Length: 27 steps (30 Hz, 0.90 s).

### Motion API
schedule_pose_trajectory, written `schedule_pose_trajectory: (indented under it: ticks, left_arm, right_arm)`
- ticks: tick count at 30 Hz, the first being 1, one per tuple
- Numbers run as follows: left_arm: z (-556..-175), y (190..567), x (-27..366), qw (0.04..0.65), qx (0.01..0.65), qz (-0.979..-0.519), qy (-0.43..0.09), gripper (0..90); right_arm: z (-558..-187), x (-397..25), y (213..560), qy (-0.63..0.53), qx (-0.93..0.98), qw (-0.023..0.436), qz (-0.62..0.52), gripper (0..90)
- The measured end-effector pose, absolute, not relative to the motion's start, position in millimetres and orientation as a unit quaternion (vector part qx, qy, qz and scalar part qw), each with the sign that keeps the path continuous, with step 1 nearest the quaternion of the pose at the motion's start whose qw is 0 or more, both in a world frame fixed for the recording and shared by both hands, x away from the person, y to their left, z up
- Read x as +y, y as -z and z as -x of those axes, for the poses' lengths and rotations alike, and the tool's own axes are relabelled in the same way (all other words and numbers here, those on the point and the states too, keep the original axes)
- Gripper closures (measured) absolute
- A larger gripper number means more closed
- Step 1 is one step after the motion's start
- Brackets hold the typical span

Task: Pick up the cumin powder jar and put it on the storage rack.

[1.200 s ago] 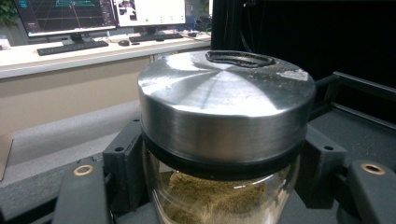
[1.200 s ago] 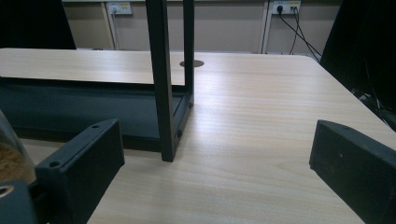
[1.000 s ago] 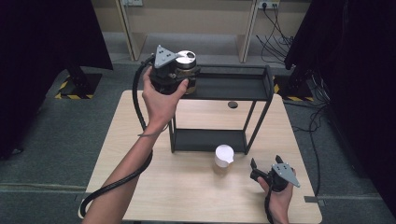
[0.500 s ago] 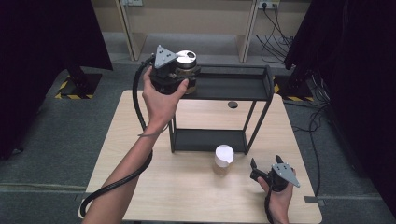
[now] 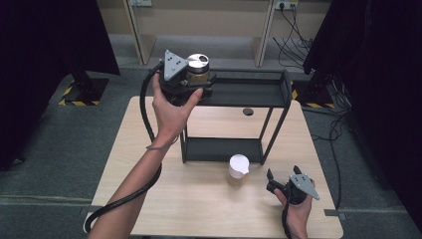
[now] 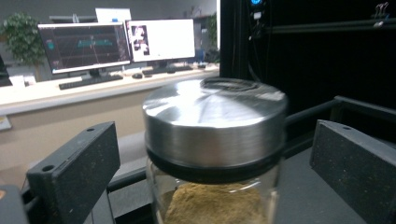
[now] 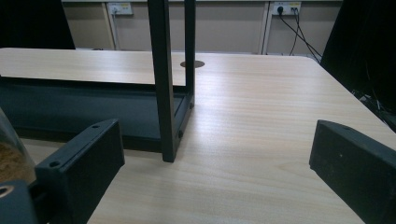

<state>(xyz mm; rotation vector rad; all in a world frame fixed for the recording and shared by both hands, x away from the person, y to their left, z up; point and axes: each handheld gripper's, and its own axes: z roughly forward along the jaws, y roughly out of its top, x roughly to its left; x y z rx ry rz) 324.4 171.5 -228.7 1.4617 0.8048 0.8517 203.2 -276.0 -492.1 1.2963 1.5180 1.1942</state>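
Table (image 5: 149, 149): two jars (image 5: 199, 67), one rack (image 5: 278, 94)

From my remote seat: the rack (image 5: 278, 94) stands toward the far side of the table (image 5: 149, 149). On its top shelf, at the left end, sits a jar (image 5: 198, 69), between the jaws of my left gripper (image 5: 191, 82). A second jar (image 5: 238, 168) stands on the table just before the rack's lower shelf; my right gripper (image 5: 281, 181) lies right of it, near the front edge.

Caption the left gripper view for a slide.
Open left gripper flanks a glass jar of tan powder with a brushed steel lid at the black metal shelf.
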Motion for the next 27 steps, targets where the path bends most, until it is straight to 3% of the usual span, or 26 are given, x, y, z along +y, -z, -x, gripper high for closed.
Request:
schedule_pose_trajectory:
  ticks: [27]
  left_arm:
    - [-284, 266, 186, 0.611, 0.298, -0.621, -0.389, 0.2]
  right_arm:
    - [-203, -275, 492, -0.471, 0.598, 0.397, -0.512, 3.3]
